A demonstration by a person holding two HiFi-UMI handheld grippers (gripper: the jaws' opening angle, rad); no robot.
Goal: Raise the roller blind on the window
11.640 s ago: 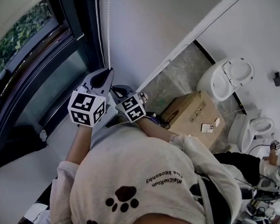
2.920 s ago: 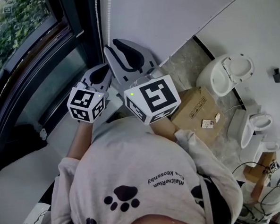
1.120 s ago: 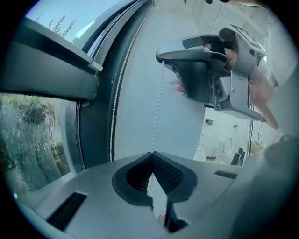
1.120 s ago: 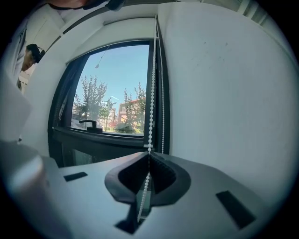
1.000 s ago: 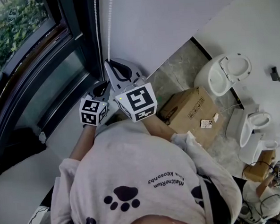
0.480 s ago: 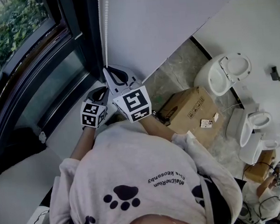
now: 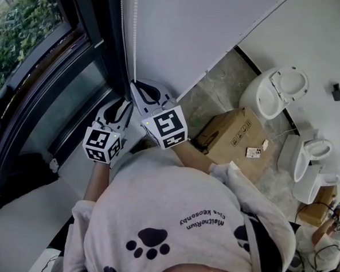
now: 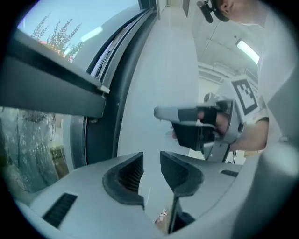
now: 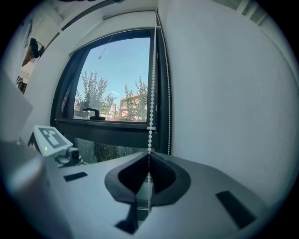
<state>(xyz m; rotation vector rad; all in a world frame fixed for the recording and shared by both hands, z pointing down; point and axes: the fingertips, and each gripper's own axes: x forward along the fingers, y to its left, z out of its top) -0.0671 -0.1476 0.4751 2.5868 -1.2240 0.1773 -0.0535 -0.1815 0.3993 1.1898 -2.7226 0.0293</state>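
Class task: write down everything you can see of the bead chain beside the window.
The bead chain is a thin string of small white beads, plastic by its look, hanging in two near-vertical strands along the dark window frame. The nearer strand carries one larger white connector and looks taut. It runs down between the jaws of the right gripper, which are shut on it. The farther strand hangs free beside the frame.

shirt (image 7: 163, 207): grey, black paw prints, lettering | left tool (image 7: 123, 102), right tool (image 7: 135, 84): grey, black-white marker cubes (image 7: 102, 144)
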